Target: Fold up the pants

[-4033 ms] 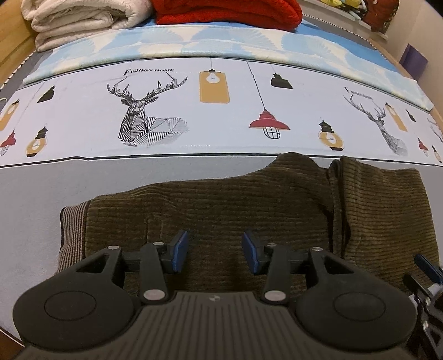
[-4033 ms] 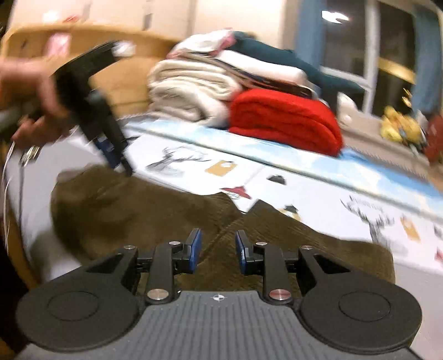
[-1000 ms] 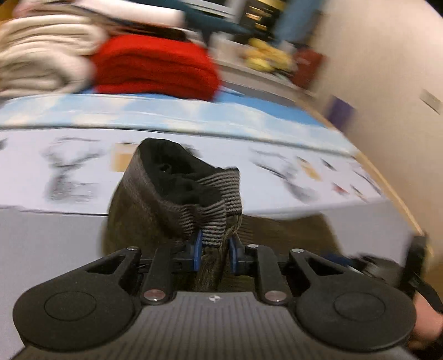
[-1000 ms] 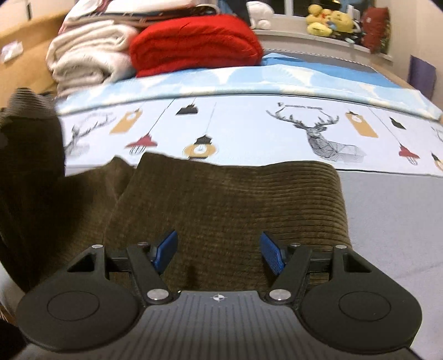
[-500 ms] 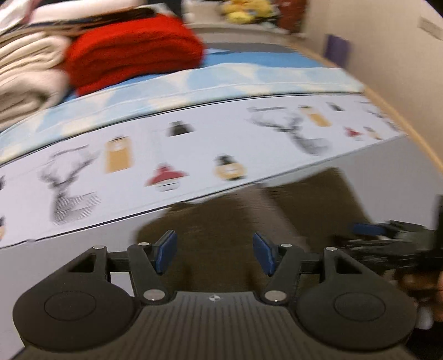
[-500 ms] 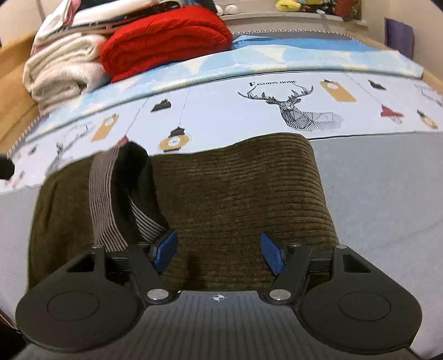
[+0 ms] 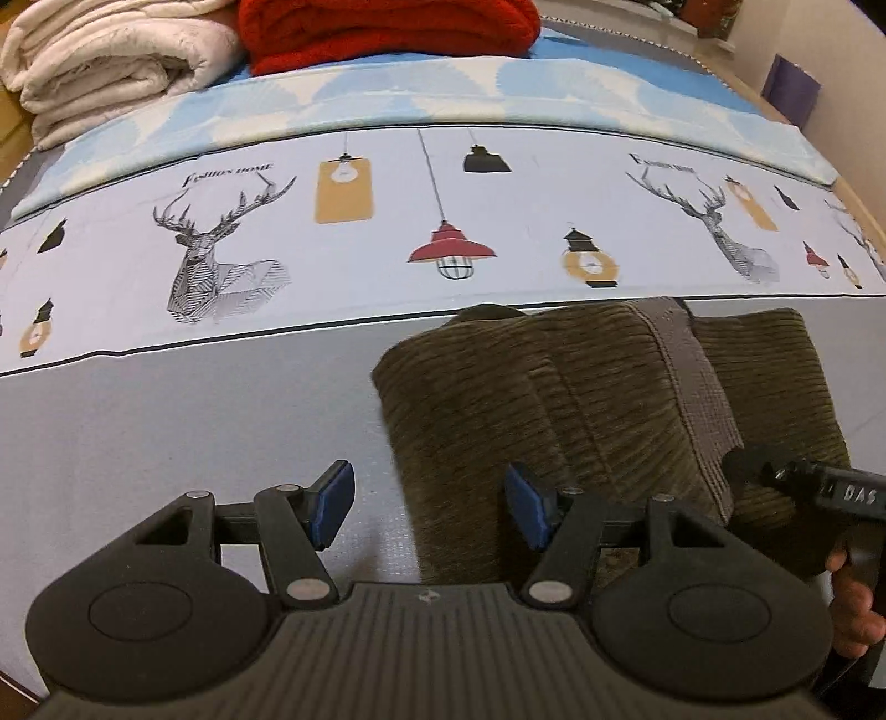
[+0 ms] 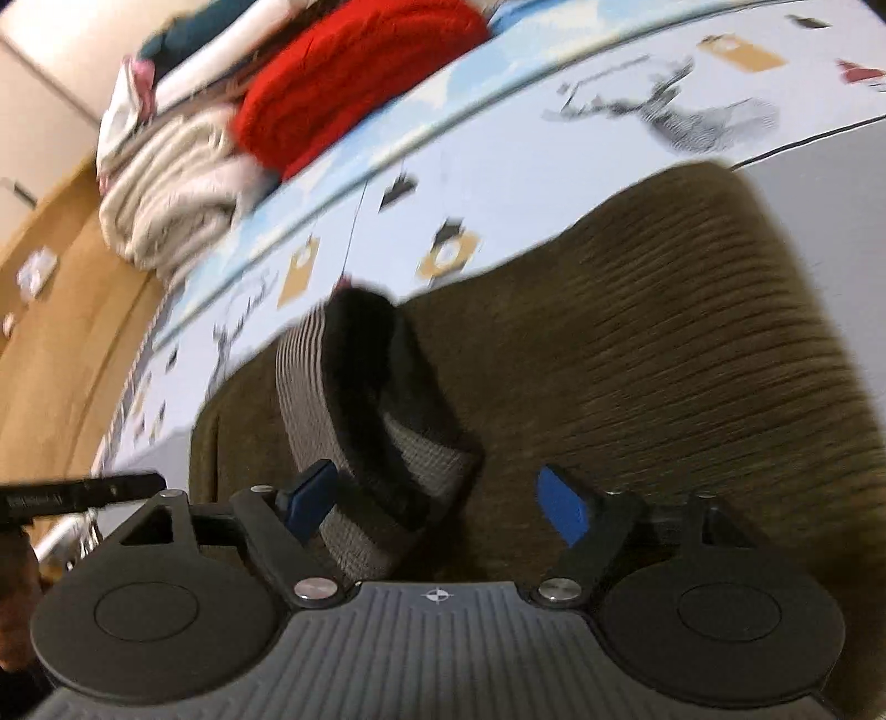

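The olive corduroy pants (image 7: 581, 399) lie folded in a compact stack on the grey part of the bed, their striped grey waistband (image 7: 692, 399) running across the top. My left gripper (image 7: 429, 507) is open and empty, low over the stack's left edge. In the right wrist view the pants (image 8: 664, 360) fill the middle, with the ribbed waistband (image 8: 354, 471) curled open. My right gripper (image 8: 437, 501) is open and empty just above the waistband, tilted. The right gripper's body shows at the right edge of the left wrist view.
The bed sheet (image 7: 387, 249) has a white band printed with deer and lamps, then a blue band behind. Folded cream blankets (image 7: 111, 61) and a red blanket (image 7: 387, 27) are stacked at the far side. A wooden bed frame (image 8: 55, 332) lies at left.
My left gripper let go of the waistband it carried over, opened, and pulled back to the stack's left edge. The waistband end now lies on the folded pants. My right gripper has tilted.
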`<move>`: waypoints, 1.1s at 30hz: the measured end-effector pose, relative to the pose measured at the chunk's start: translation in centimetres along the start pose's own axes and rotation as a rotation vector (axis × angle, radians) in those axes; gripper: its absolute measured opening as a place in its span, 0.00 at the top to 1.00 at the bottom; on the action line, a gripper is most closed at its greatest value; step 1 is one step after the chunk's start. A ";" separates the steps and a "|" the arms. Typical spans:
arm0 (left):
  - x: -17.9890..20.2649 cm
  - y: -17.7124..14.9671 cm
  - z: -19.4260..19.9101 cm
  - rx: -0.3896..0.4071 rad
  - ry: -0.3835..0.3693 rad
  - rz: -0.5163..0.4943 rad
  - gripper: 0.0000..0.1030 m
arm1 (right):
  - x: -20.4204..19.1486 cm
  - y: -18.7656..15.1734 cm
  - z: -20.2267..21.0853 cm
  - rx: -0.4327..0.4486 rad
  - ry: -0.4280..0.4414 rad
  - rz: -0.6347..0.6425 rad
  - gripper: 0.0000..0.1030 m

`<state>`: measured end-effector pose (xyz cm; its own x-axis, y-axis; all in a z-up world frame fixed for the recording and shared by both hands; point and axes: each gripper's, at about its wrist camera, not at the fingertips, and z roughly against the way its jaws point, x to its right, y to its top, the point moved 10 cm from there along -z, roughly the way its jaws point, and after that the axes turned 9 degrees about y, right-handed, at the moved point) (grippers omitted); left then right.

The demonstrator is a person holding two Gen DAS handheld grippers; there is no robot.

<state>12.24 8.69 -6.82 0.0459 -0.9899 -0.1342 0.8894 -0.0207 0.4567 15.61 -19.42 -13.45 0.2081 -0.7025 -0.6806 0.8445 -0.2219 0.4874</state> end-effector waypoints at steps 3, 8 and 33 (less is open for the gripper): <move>-0.6 -0.2 0.0 0.009 0.006 -0.004 0.36 | -0.6 -0.2 -1.2 -0.016 -0.014 0.043 0.09; -1.3 -0.5 0.0 0.012 0.010 -0.003 0.36 | -1.0 -0.1 -2.7 -0.009 -0.024 0.074 0.02; 2.5 2.0 1.9 0.093 -0.076 0.028 0.36 | -5.9 6.5 13.5 0.447 0.065 0.306 0.78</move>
<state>13.28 5.95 -4.54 0.0326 -0.9980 -0.0543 0.8420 -0.0018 0.5395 13.21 -25.81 1.12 0.4537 -0.7400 -0.4965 0.4513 -0.2896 0.8441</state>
